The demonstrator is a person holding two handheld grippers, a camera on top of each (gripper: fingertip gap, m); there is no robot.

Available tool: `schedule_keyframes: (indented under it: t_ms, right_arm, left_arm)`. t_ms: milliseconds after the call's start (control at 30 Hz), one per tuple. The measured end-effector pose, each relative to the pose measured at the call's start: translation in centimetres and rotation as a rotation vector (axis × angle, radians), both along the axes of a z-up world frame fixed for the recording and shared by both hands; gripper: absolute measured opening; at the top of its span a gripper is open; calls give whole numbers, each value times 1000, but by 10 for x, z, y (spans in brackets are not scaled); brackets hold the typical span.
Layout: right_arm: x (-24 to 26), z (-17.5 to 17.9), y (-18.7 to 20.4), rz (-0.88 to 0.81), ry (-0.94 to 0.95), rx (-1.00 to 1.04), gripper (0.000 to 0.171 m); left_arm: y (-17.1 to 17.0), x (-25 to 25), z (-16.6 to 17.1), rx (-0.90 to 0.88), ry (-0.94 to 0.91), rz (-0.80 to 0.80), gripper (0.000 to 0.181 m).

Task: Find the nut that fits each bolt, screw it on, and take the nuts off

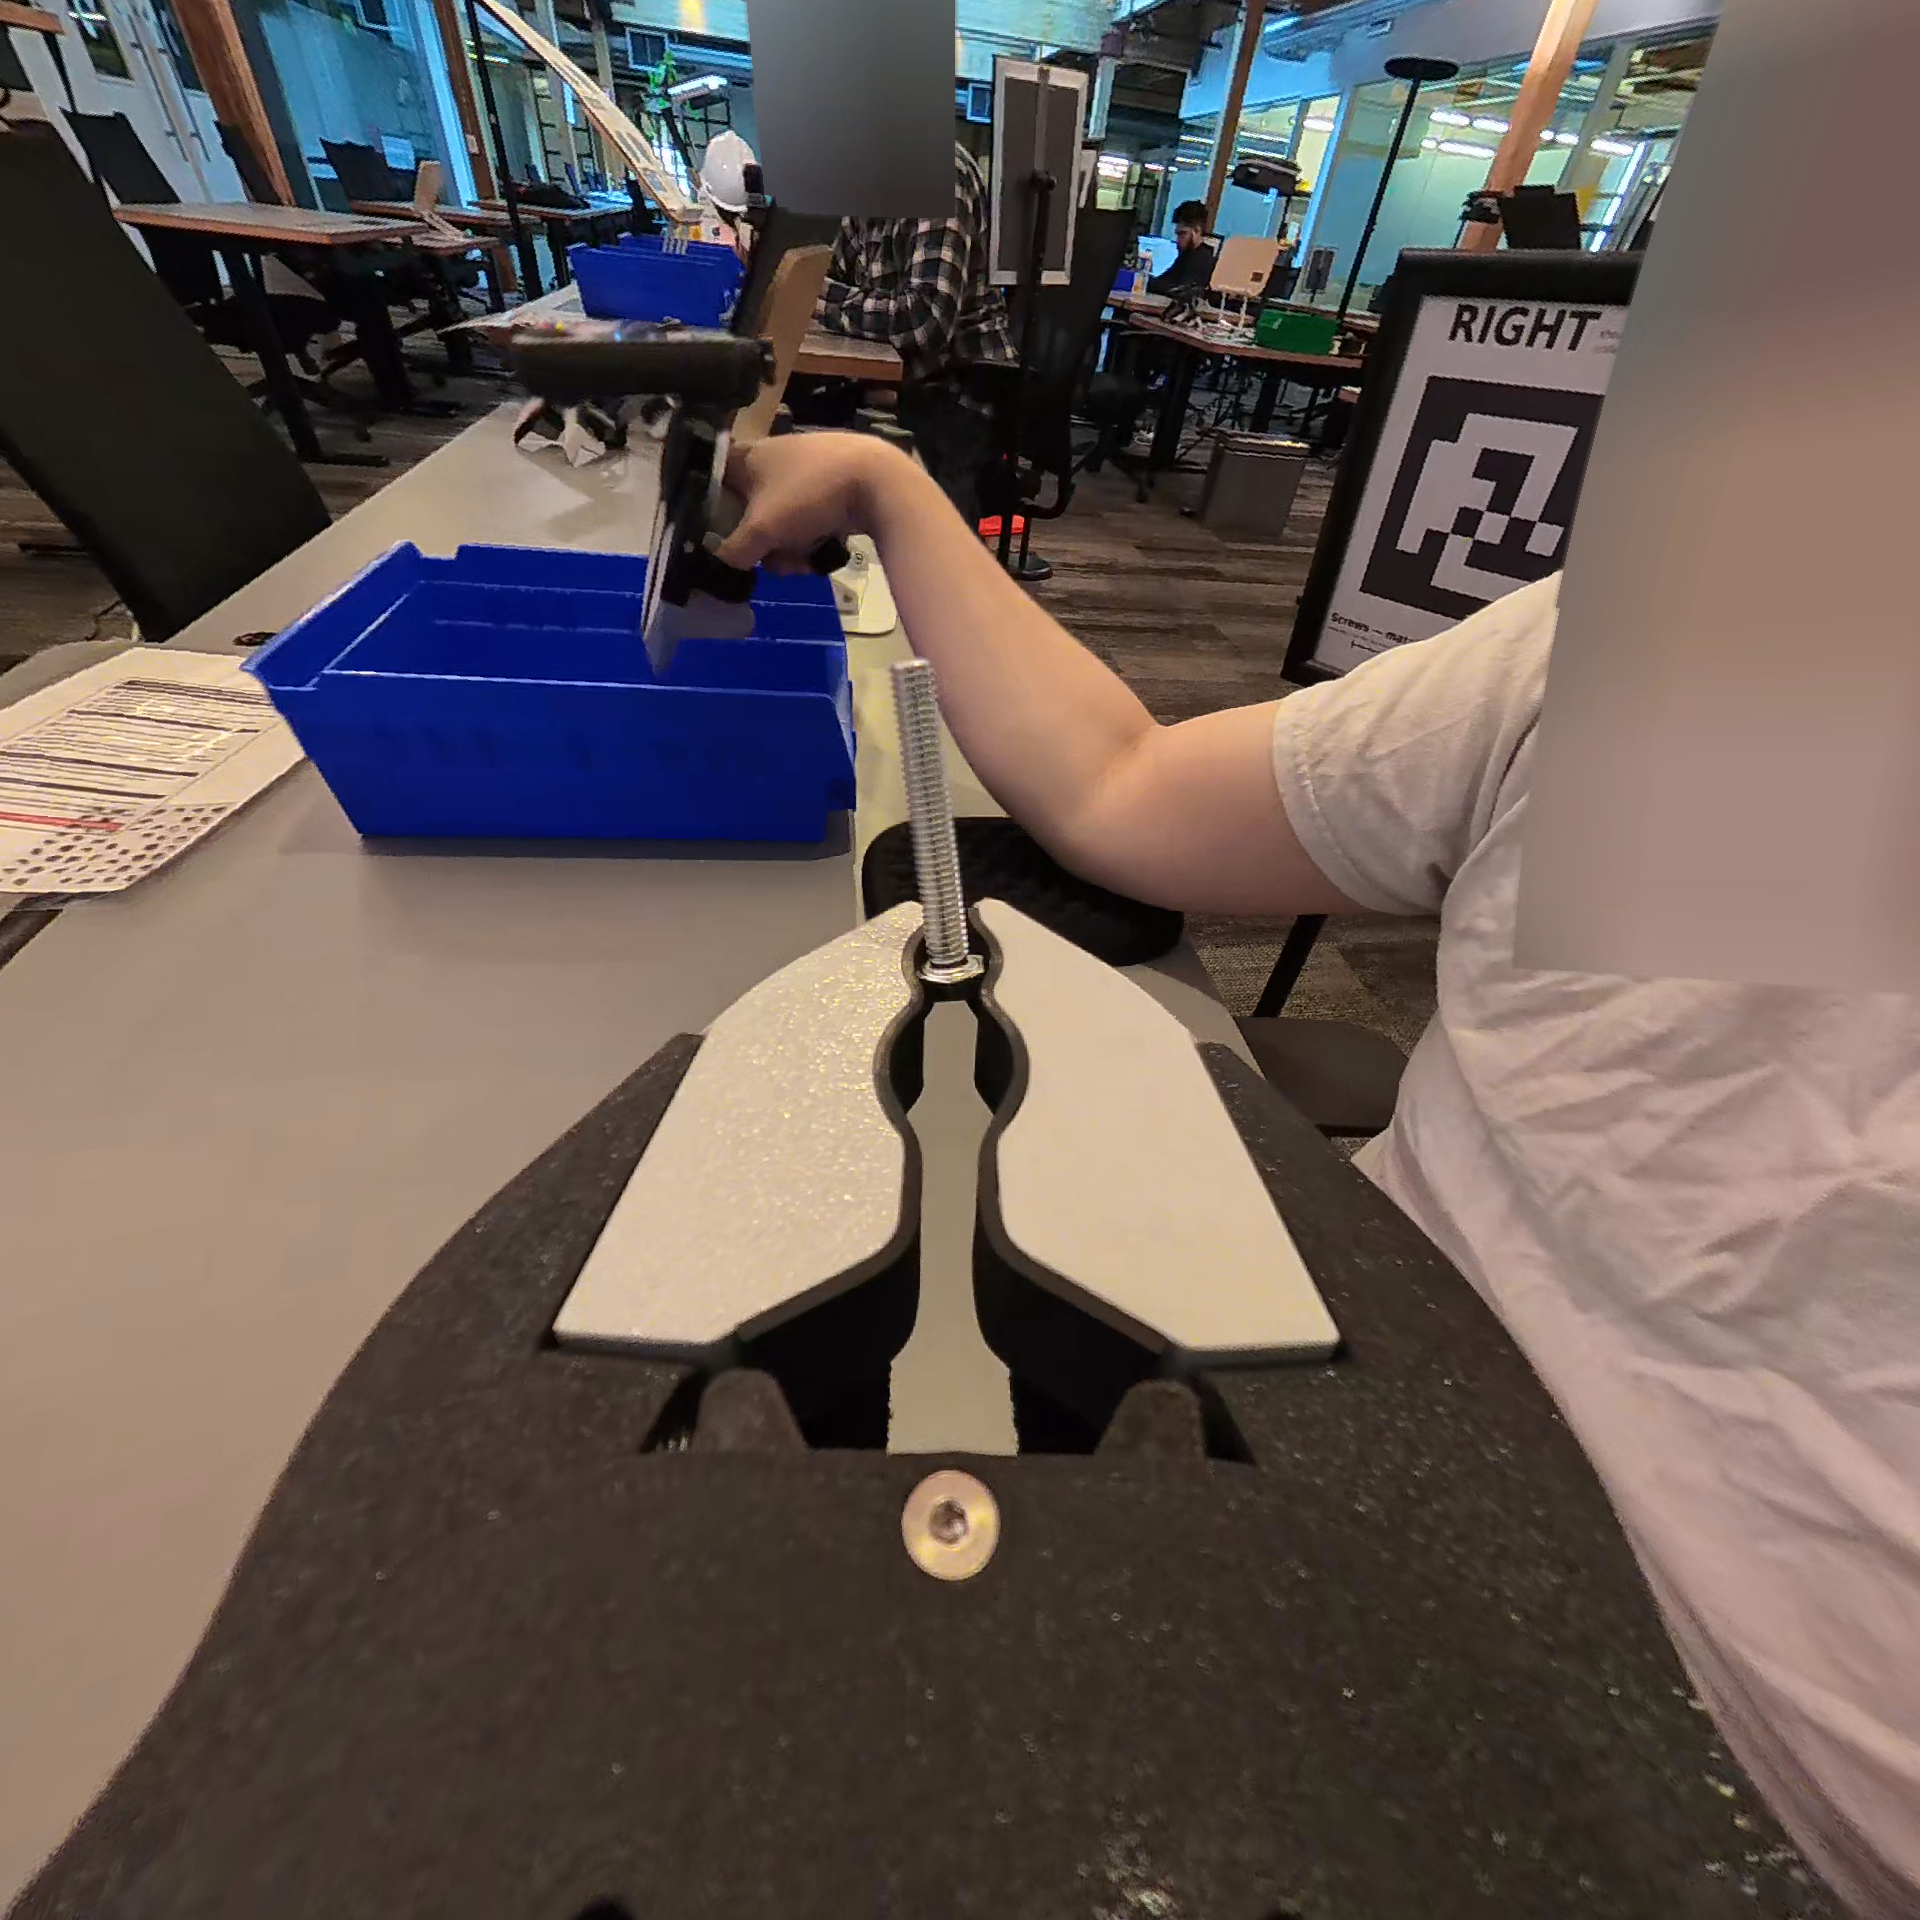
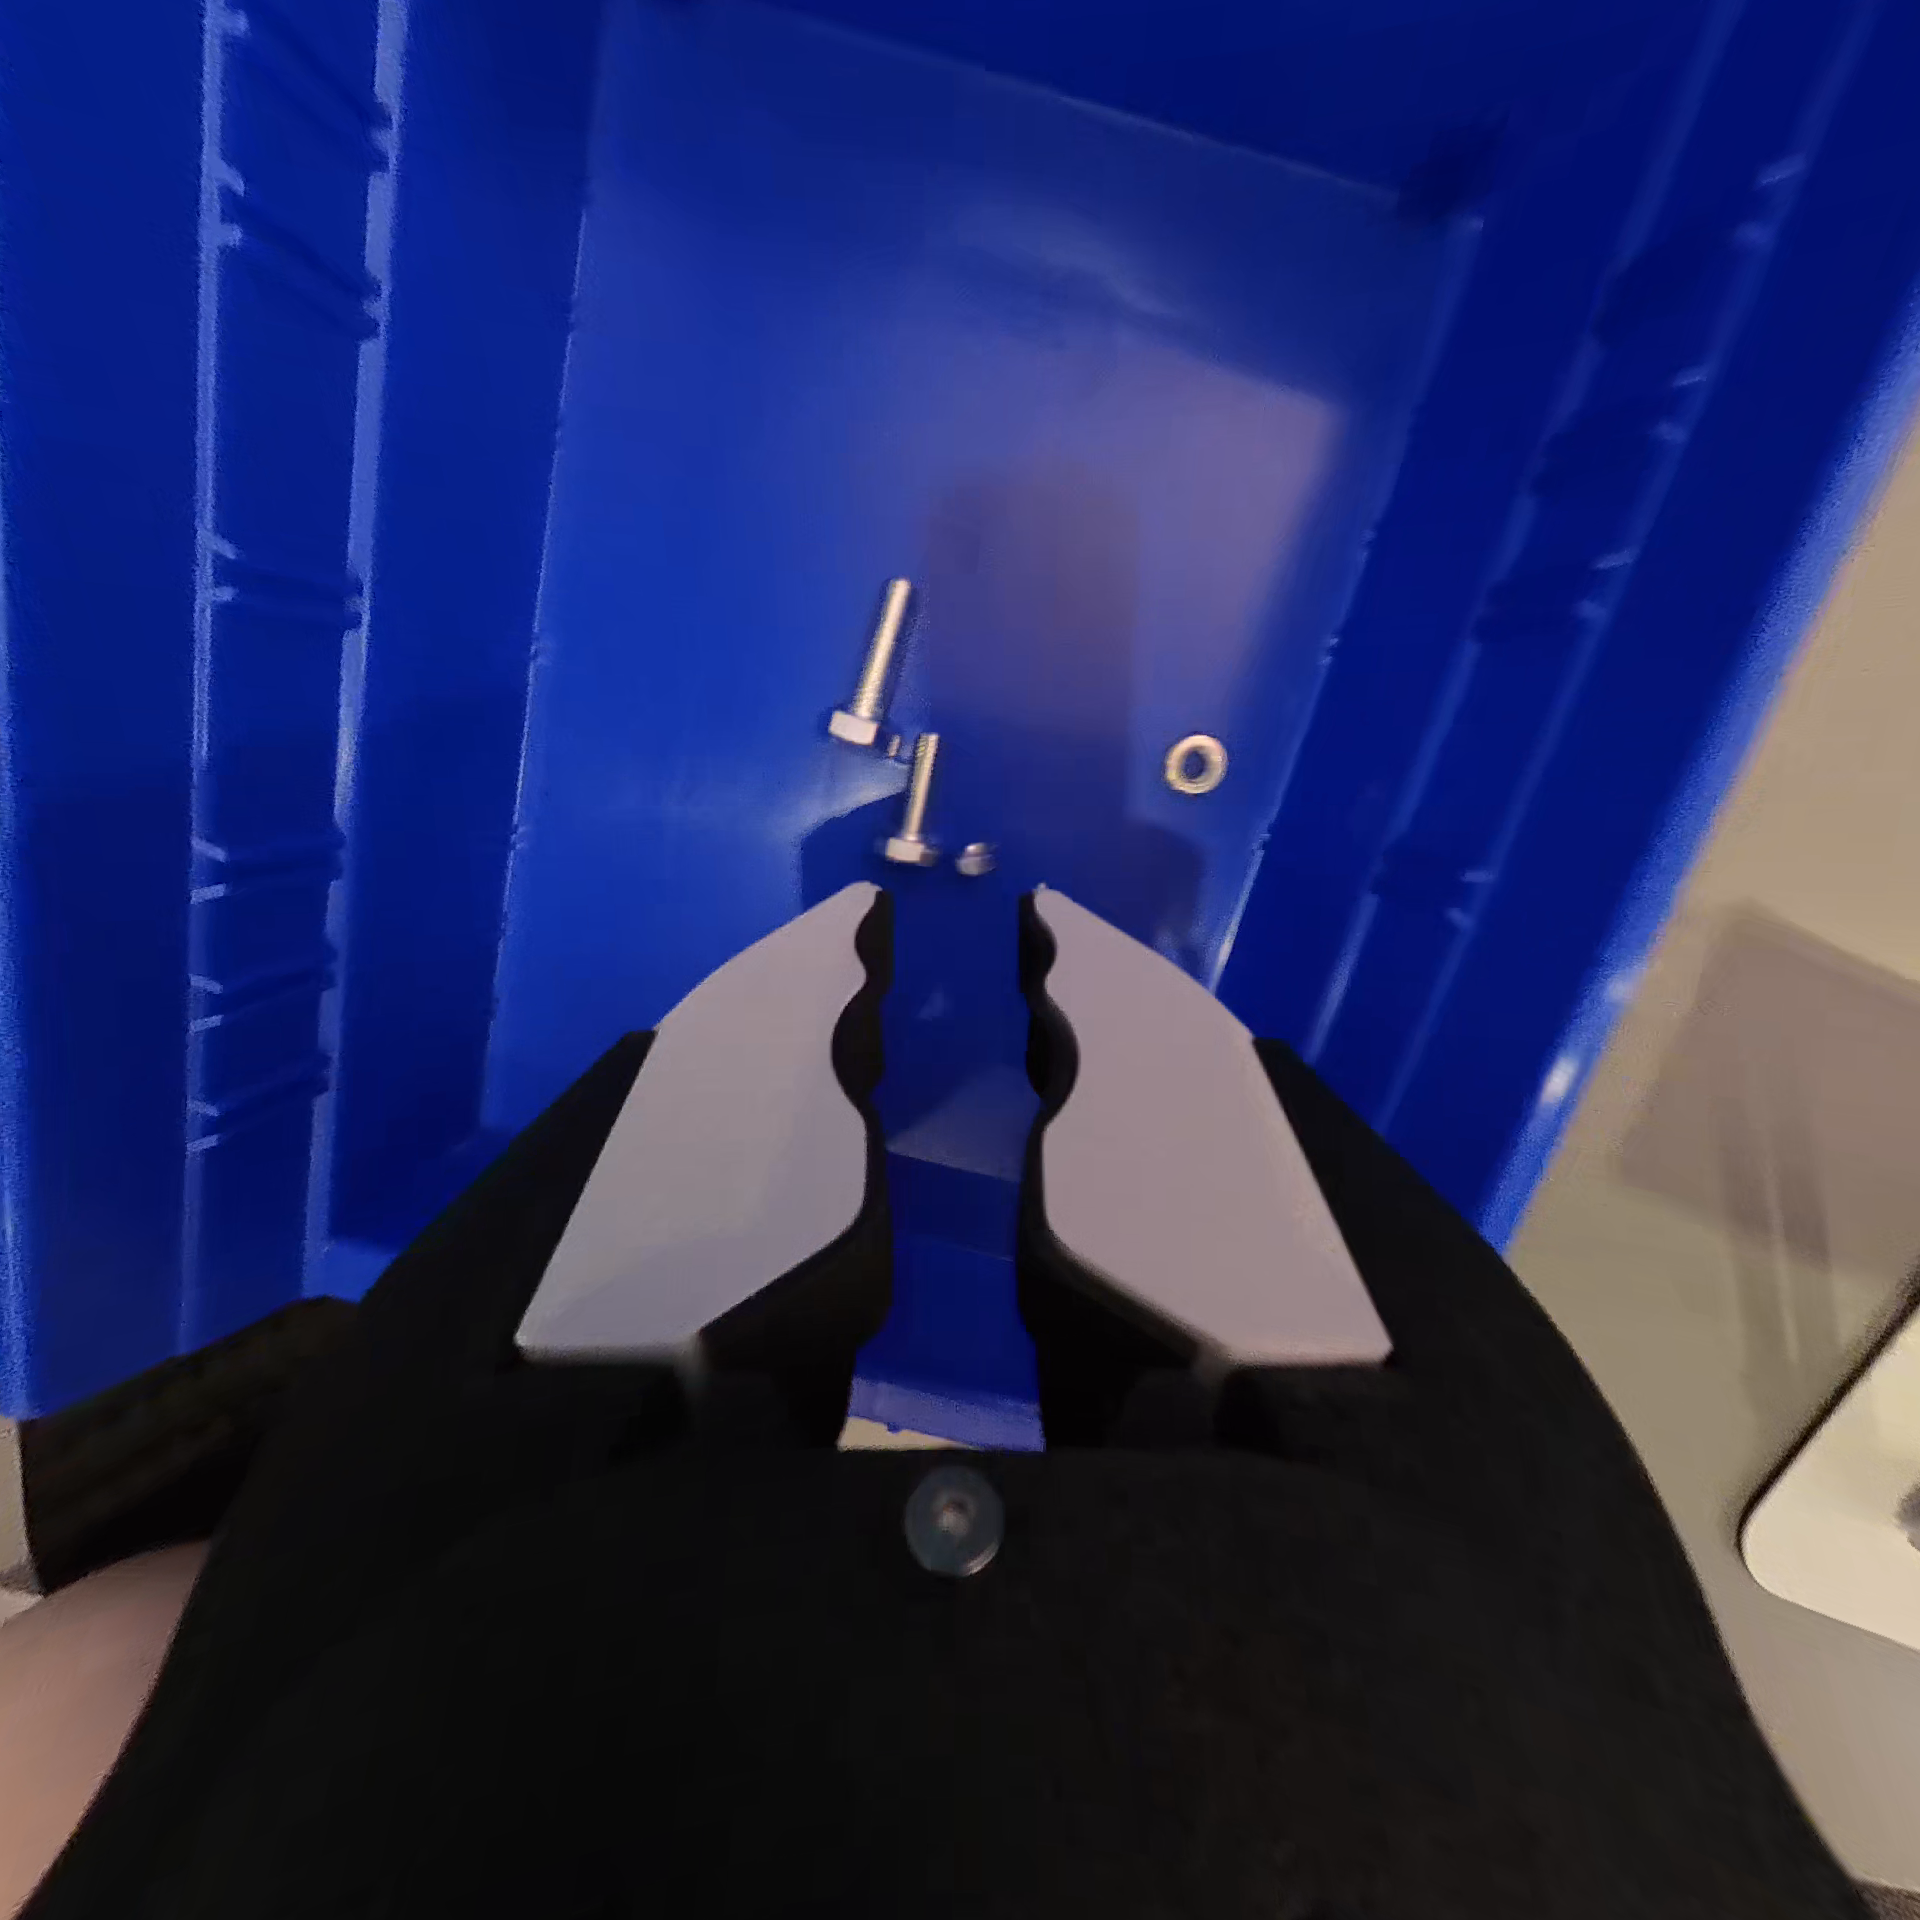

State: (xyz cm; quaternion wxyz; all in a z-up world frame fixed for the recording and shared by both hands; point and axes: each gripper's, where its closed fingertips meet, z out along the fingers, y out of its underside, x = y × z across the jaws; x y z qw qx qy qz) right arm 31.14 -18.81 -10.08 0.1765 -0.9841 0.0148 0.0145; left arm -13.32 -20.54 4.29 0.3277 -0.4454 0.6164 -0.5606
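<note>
My left gripper (image 1: 948, 935) is shut on a long silver bolt (image 1: 928, 810), gripped near its head with the threaded shaft standing upright above the grey table. My right gripper (image 2: 954, 896) is open and empty, pointing down into a blue bin (image 2: 1039, 343). It also shows in the left wrist view (image 1: 675, 623), dipping into the bin (image 1: 561, 748). On the bin floor just ahead of the fingertips lie two short hex bolts (image 2: 878, 665) (image 2: 916, 800), a small nut (image 2: 975, 858) and a ring-shaped nut or washer (image 2: 1195, 766) to the right.
A printed paper sheet (image 1: 114, 769) lies left of the bin. A black chair armrest (image 1: 1029, 883) sits past the table edge. A person's arm (image 1: 1039, 748) reaches from the right. A marker board (image 1: 1475, 468) stands behind. A second blue bin (image 1: 655, 281) is farther back.
</note>
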Motion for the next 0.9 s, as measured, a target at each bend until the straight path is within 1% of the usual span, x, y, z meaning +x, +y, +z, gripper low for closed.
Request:
schedule_keyframes:
  t_ms: [67,133,200,233,300,333,400,467,500,533,567,667,767,900]
  right_arm:
    - [4,18,4,-14,-57,71,27]
    - [-3,45,13,7,-115,166,28]
    - [-32,81,31,99,-141,310,29]
    - [-54,101,43,167,-145,396,31]
    - [-115,140,67,341,-103,574,32]
    - [-155,160,76,449,-48,667,32]
    - [-246,197,82,676,131,850,32]
    - [-337,223,67,901,403,974,32]
    - [-374,229,57,978,548,1000,31]
    - [-402,228,50,1022,658,982,31]
    - [-423,224,46,1049,728,954,31]
    - [-456,212,47,1055,801,951,30]
    - [-470,199,45,1081,852,891,27]
    - [-486,187,42,1121,875,878,26]
  left_arm:
    - [5,0,0,-8,2,19,3]
    - [11,0,-1,-7,3,54,3]
    - [18,1,-1,-3,1,87,3]
    - [21,1,0,-4,-4,103,3]
    - [30,2,0,-10,-14,146,3]
    - [34,1,0,-11,-18,168,3]
    - [40,0,3,-24,-32,194,3]
    - [45,-1,7,-34,-54,220,3]
    - [46,-2,9,-39,-65,226,3]
    - [47,-3,11,-44,-72,229,3]
    - [47,-3,12,-47,-74,233,3]
    - [46,-4,14,-39,-79,233,3]
    - [44,-4,16,-29,-82,230,3]
    - [44,-4,14,-30,-75,226,3]
